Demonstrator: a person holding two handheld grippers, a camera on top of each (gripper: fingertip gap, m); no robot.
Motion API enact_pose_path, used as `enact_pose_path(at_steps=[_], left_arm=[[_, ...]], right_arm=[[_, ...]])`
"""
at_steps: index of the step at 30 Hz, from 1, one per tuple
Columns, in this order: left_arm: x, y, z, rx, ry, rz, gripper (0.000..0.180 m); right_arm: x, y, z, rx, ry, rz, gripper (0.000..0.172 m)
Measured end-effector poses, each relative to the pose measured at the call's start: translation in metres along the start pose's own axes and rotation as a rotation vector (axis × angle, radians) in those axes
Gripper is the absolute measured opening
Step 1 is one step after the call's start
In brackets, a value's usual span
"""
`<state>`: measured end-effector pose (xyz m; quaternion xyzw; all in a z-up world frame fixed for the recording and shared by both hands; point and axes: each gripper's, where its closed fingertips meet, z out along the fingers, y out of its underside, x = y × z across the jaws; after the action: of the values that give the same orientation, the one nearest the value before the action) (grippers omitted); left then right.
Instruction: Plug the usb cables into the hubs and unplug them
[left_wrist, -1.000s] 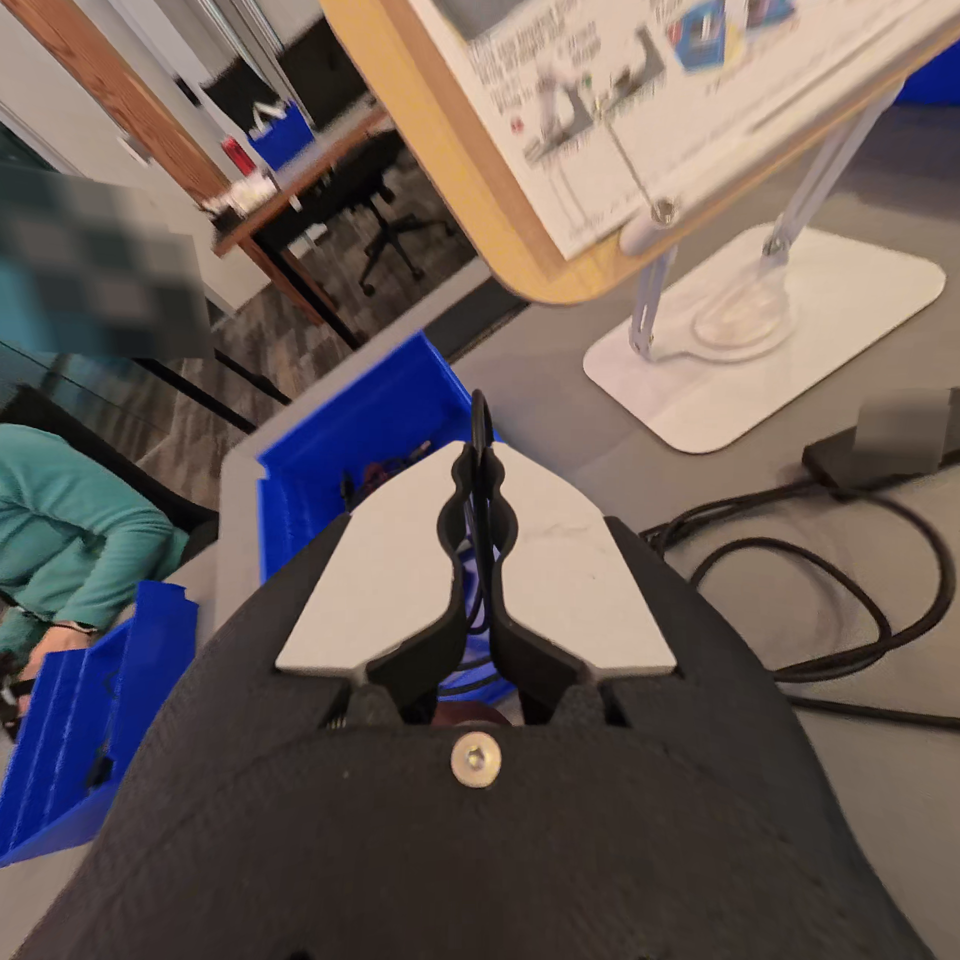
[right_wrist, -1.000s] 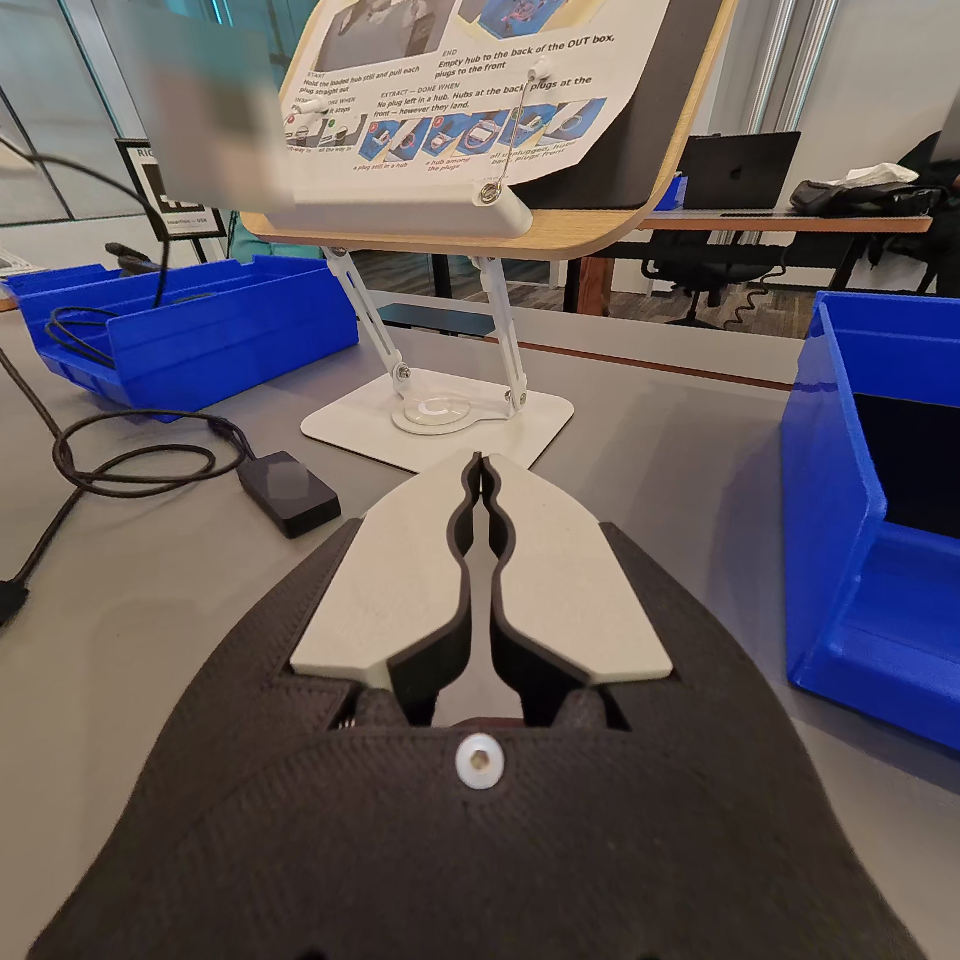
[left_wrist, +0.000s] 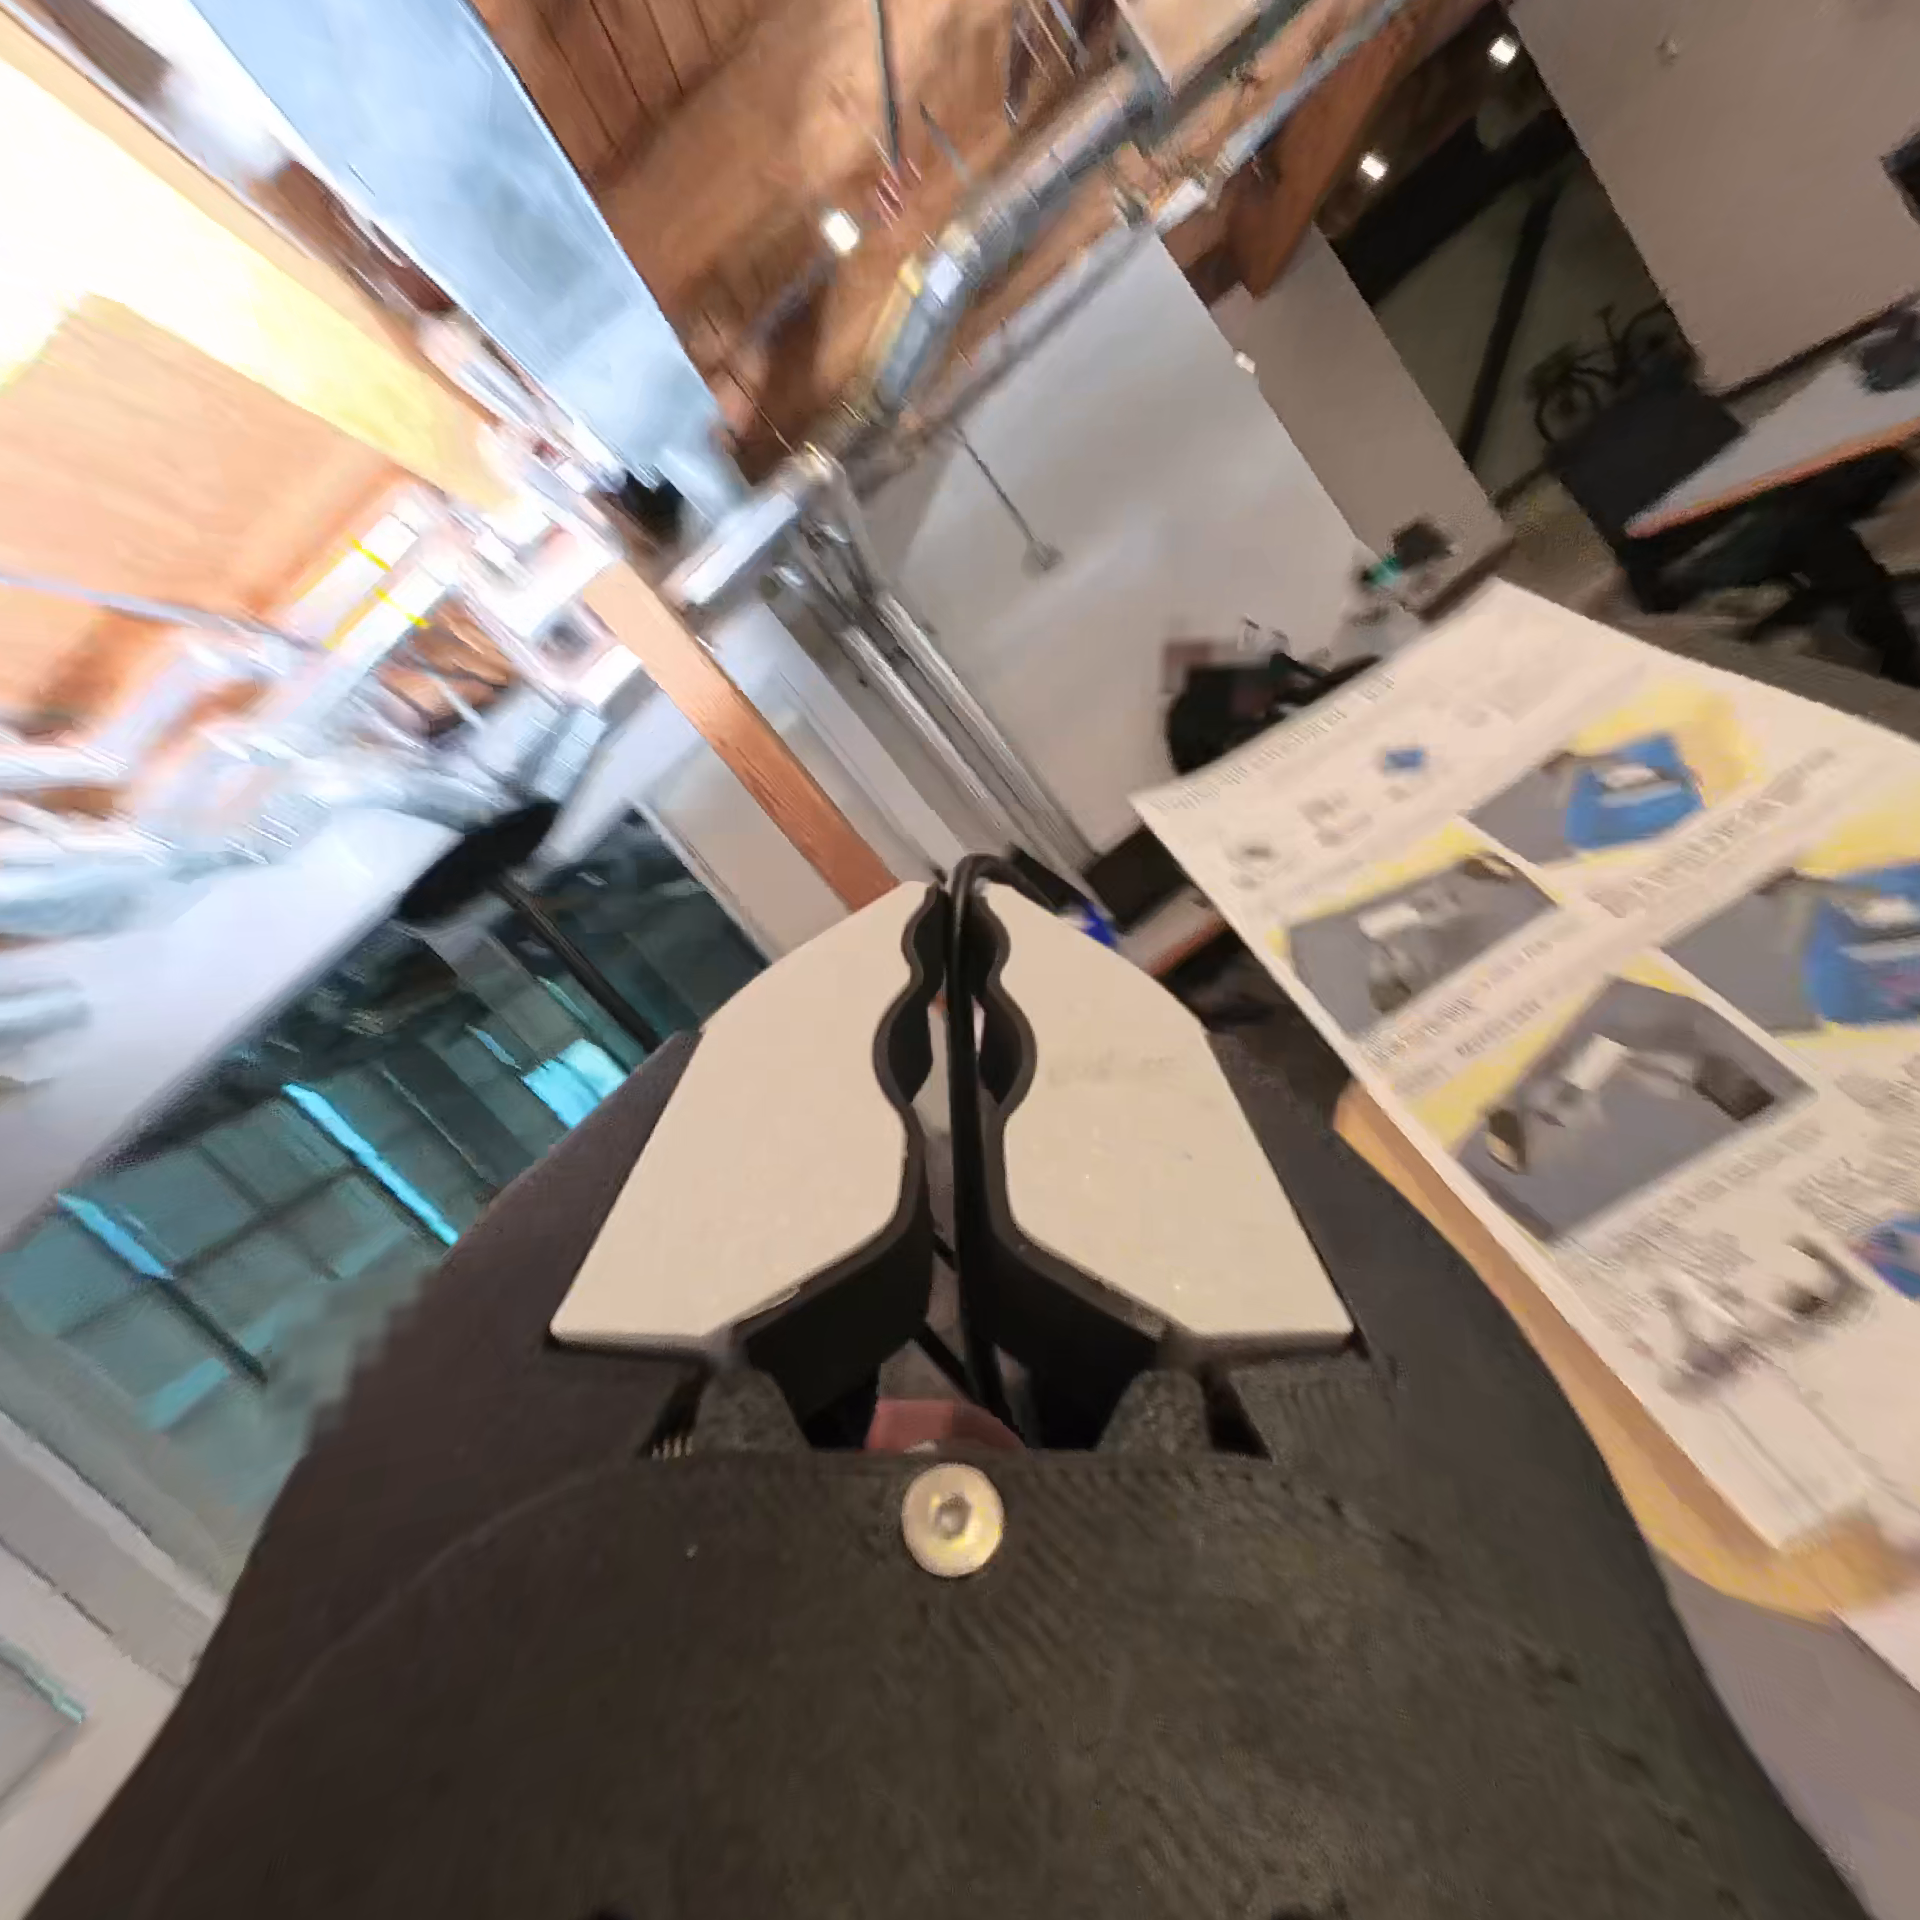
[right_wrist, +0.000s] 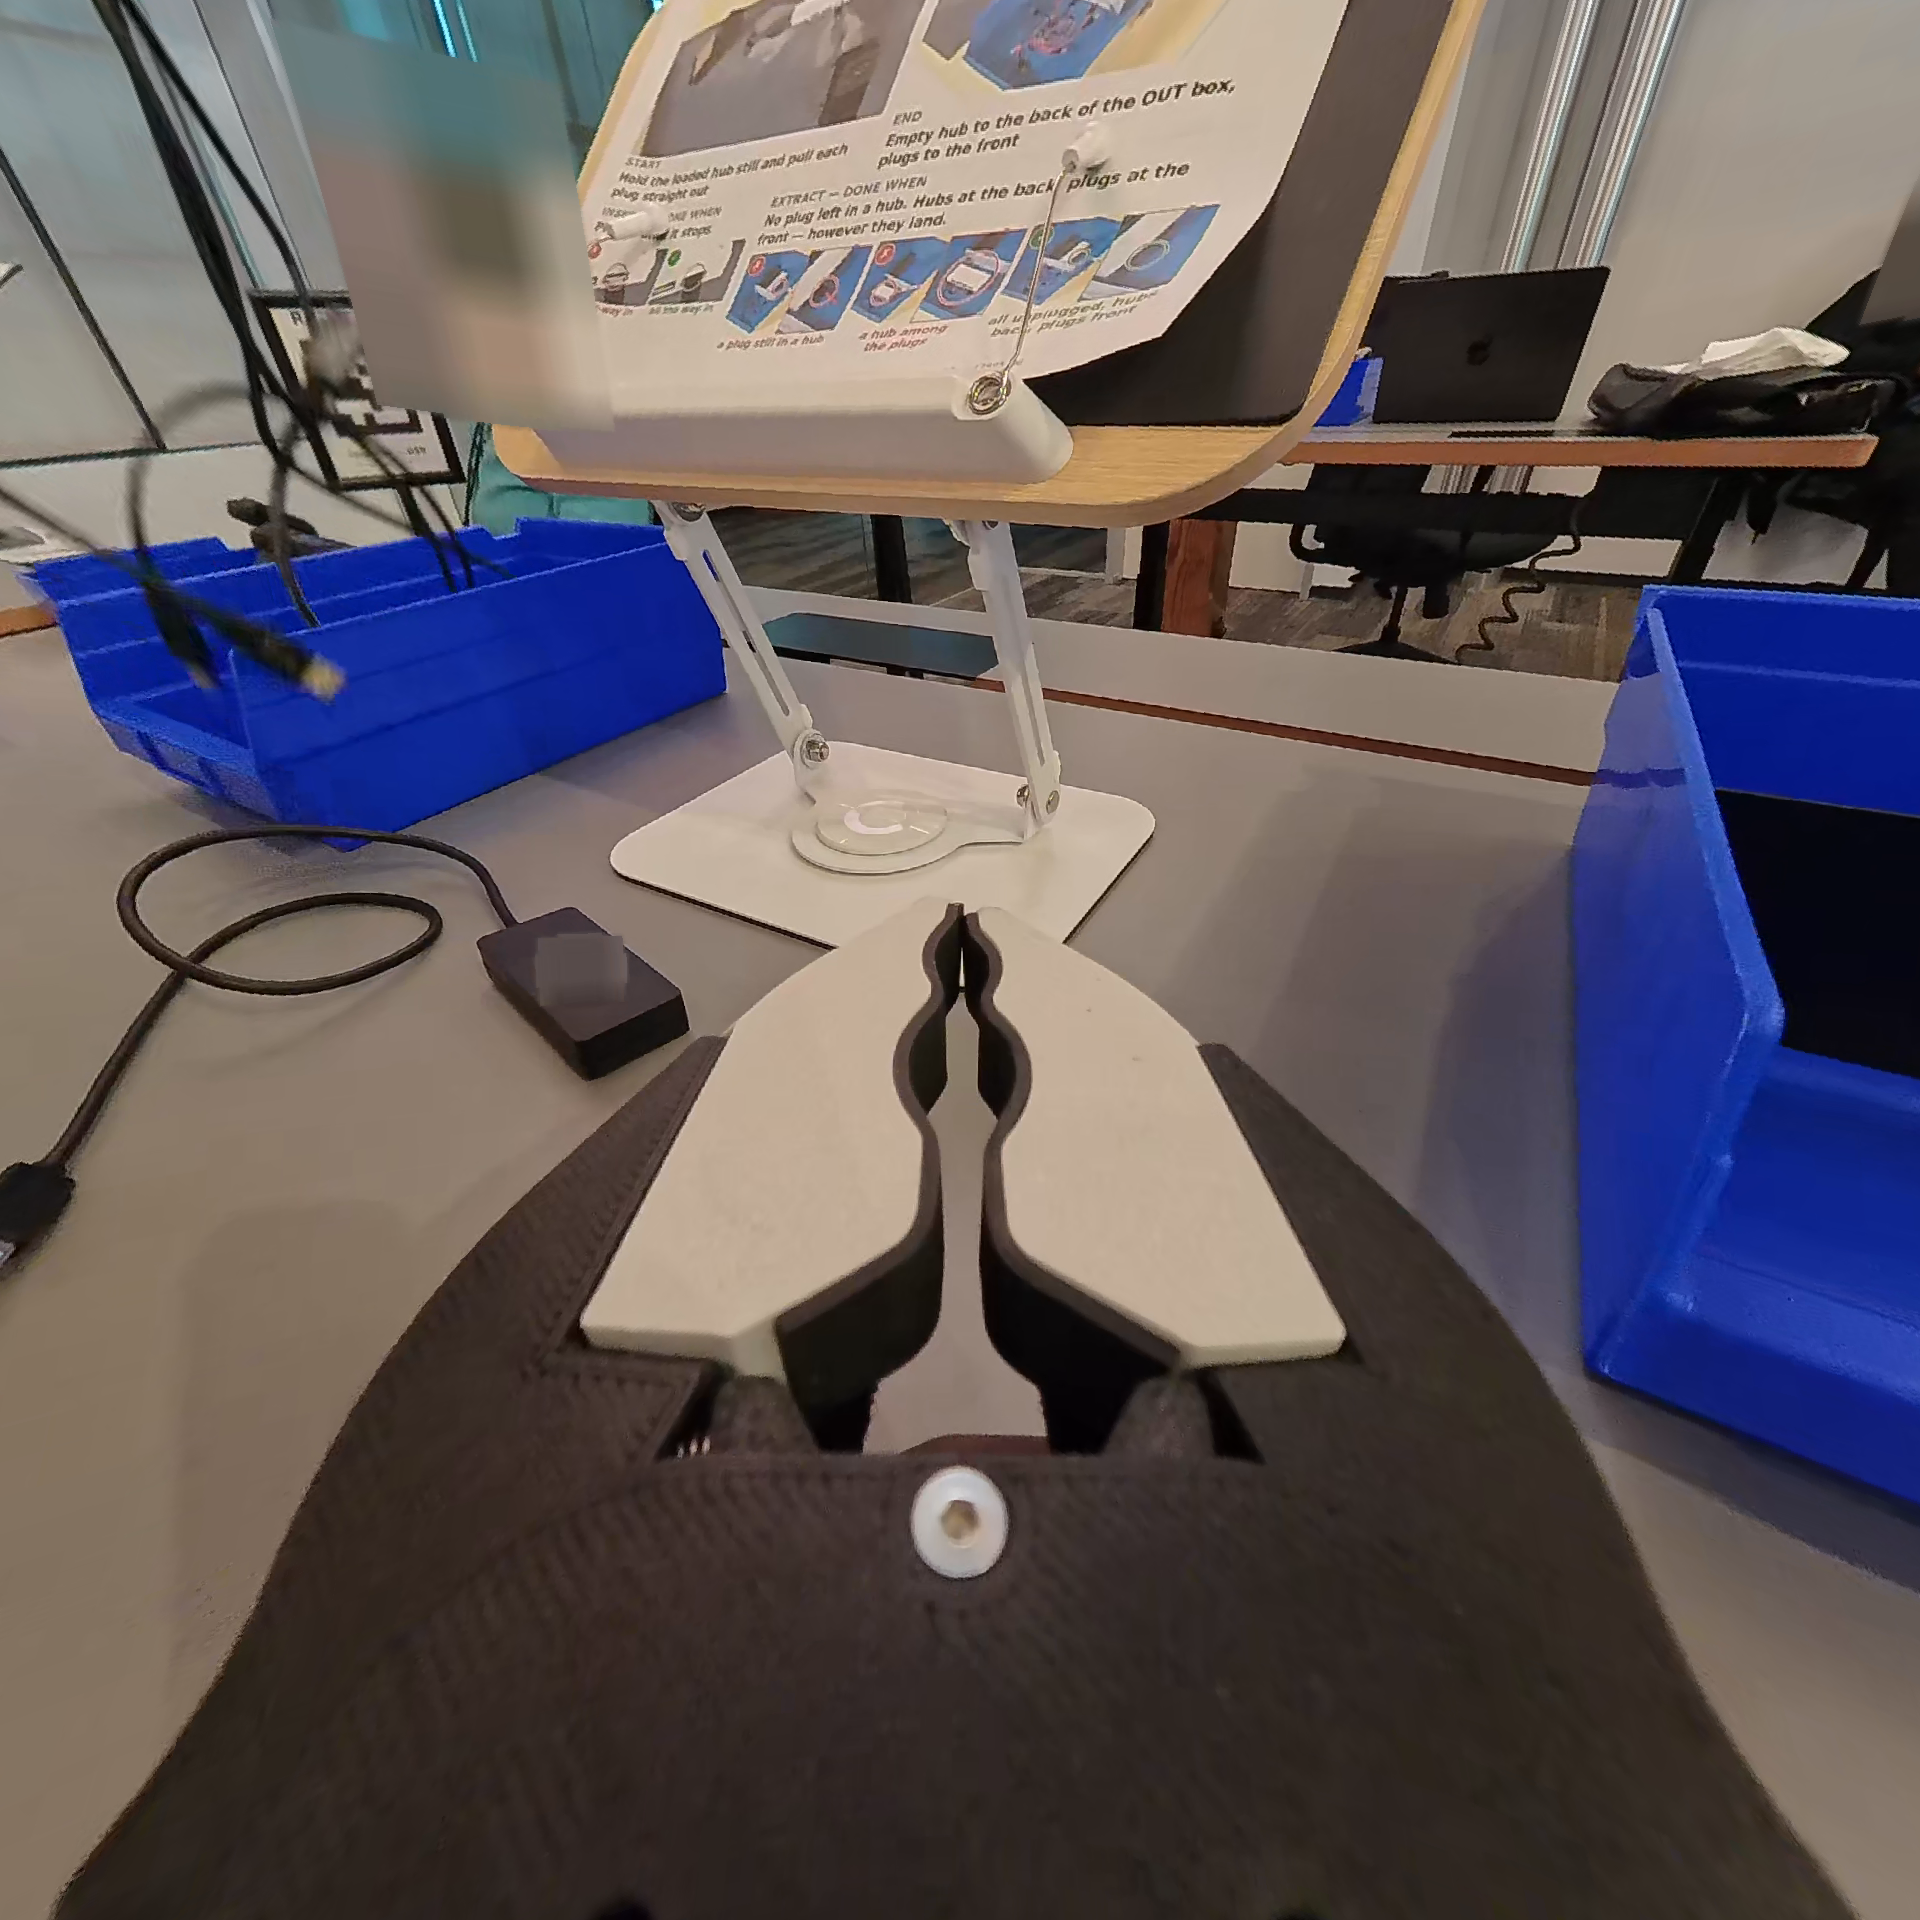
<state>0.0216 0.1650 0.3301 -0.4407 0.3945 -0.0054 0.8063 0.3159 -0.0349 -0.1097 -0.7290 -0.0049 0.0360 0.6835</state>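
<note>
Grey surface (right_wrist: 1299, 935) in an open office, wood beams and ceiling ducts blurred overhead in left wrist view. White document stand (right_wrist: 883, 831) at 12 o'clock from the right gripper (right_wrist: 961, 920), holding a wooden board with an instruction sheet (right_wrist: 935, 187). Blue divided bin (right_wrist: 416, 665) at 10 o'clock, far left; deeper blue bin (right_wrist: 1766, 1039) at 3 o'clock. Black USB hub (right_wrist: 582, 987) flat on the surface at 10 o'clock, just beside right gripper's fingers, not touching; hub's own cord (right_wrist: 270, 935) looped toward 9 o'clock, plug end at left edge. Bundle of black USB cables (right_wrist: 208, 603) hanging in the air at 10 o'clock above the divided bin, plug tips dangling, motion-blurred. Right jaws pressed together, tips meeting, nothing between them. Left gripper (left_wrist: 961, 894) raised and tilted up, view heavily blurred; jaws pinching a thin black cable (left_wrist: 966, 1091) that runs up the slot and curls over the tips toward 1 o'clock. Same instruction sheet (left_wrist: 1558, 987) at 3 o'clock in left wrist view. Laptop (right_wrist: 1475, 343) on a far desk at 1 o'clock.
</note>
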Motion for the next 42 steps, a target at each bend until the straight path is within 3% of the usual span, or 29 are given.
enact_pose_path(at_steps=[4, 11, 20, 26, 30, 32, 34, 36, 39, 42], left_arm=[[-0.012, -0.043, -0.004, 0.089, -0.052, 0.088, 0.004], [0.041, -0.049, -0.021, 0.075, 0.103, 0.119, 0.003], [0.006, 0.055, 0.026, -0.155, 0.112, 0.0, 0.004], [-0.025, 0.051, 0.052, -0.163, 0.019, 0.05, 0.004], [-0.086, 0.028, 0.061, -0.125, -0.171, 0.034, 0.004], [-0.08, 0.036, 0.067, -0.167, -0.116, 0.035, 0.004], [-0.047, 0.076, 0.071, -0.286, -0.001, 0.105, 0.004], [-0.034, 0.109, 0.064, -0.333, 0.017, 0.114, 0.004], [-0.047, 0.075, 0.04, -0.178, -0.044, -0.011, 0.004], [-0.033, 0.089, 0.034, -0.248, 0.038, -0.007, 0.004]], right_arm=[[0.0, 0.0, 0.001, -0.002, 0.0, 0.0, 0.0], [-0.001, 0.001, 0.001, -0.005, -0.005, -0.001, 0.0], [-0.001, 0.002, 0.001, -0.009, -0.002, 0.0, 0.0], [0.001, 0.003, 0.002, -0.016, 0.005, -0.001, 0.0], [0.001, 0.003, 0.002, -0.018, 0.007, -0.001, 0.0], [0.001, 0.003, 0.002, -0.016, 0.005, 0.0, 0.0], [0.001, 0.002, 0.002, -0.01, 0.001, 0.003, 0.0], [-0.001, 0.001, 0.001, -0.004, -0.004, 0.002, 0.0], [-0.001, 0.002, 0.002, -0.011, -0.007, 0.006, 0.0], [-0.001, 0.002, 0.002, -0.009, -0.002, 0.003, 0.0]])
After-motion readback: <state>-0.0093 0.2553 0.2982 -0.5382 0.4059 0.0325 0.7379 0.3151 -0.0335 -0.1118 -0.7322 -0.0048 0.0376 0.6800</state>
